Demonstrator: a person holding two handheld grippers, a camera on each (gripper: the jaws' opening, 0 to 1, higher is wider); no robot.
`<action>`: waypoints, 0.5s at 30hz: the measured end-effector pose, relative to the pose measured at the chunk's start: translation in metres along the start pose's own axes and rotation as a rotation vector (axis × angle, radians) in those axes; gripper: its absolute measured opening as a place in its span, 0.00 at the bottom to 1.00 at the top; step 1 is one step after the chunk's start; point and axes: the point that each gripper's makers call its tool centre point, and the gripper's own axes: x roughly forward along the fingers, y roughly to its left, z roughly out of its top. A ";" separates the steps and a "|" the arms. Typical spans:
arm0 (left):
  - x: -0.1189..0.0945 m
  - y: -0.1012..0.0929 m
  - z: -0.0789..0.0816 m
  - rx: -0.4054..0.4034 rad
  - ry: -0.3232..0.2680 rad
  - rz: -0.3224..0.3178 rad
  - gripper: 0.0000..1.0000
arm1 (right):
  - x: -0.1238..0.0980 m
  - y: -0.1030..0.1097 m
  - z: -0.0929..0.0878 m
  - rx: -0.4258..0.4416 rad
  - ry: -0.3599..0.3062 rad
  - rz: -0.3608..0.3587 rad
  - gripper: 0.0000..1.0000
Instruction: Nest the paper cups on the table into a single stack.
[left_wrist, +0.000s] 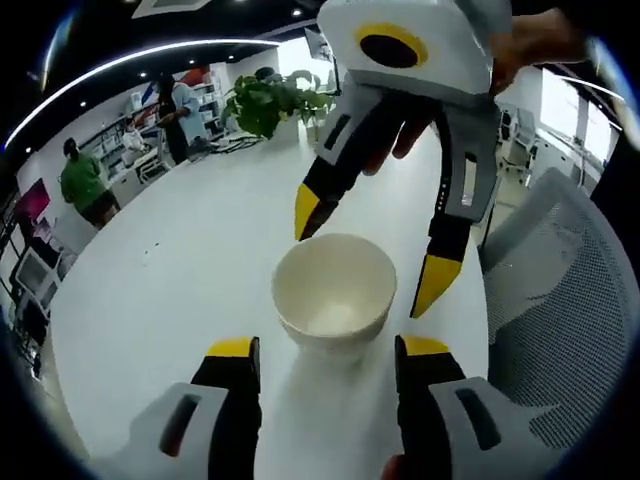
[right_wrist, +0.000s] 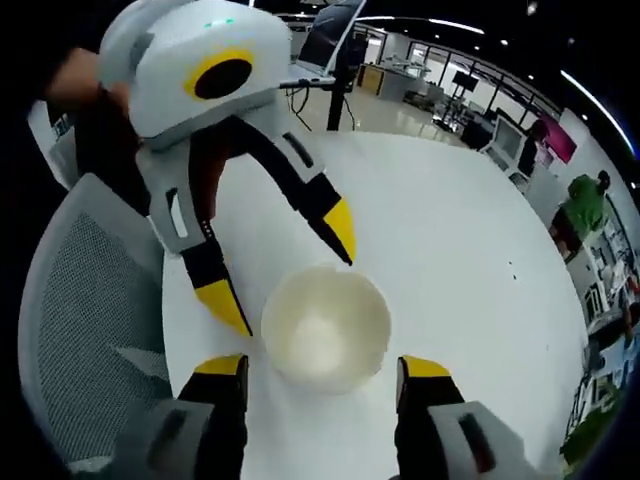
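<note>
One paper cup (left_wrist: 335, 292) stands upright on the white desk (left_wrist: 180, 270), mouth up, inside looks empty. Whether it's a single cup or several already nested, can't tell from these angles

Left gripper (left_wrist: 328, 358): fingers spread, yellow tips either side of the cup's base, cup sits between them just ahead. No visible contact with the cup wall. In the right gripper view it comes in from the top left (right_wrist: 290, 270), fingers spread there too, one tip beside the cup rim on the left, the other at the far rim

Right gripper (right_wrist: 325, 368): fingers spread, cup (right_wrist: 325, 325) sits between and just beyond the tips, not pinched. In the left gripper view it reaches in from above (left_wrist: 370, 250), one yellow tip at the far-left rim of the cup, the other beside the right of it, both open around the cup rather than closed on it. A hand (left_wrist: 530, 40) holds its body

So both grippers face each other across the same cup, both open

Around: grey mesh office chair (left_wrist: 560, 290) at the desk edge, green plant (left_wrist: 270, 100) at the far side of the desk, people standing in the background by shelves
</note>
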 end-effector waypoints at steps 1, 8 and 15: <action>0.001 -0.001 0.000 0.002 0.002 -0.002 0.49 | 0.000 0.000 0.000 -0.003 -0.001 0.000 0.54; 0.010 0.005 -0.003 0.033 0.023 -0.005 0.41 | 0.001 -0.003 0.014 0.017 -0.022 0.014 0.45; 0.007 0.025 -0.001 0.012 0.015 0.006 0.41 | 0.008 -0.021 0.024 0.008 -0.040 0.017 0.44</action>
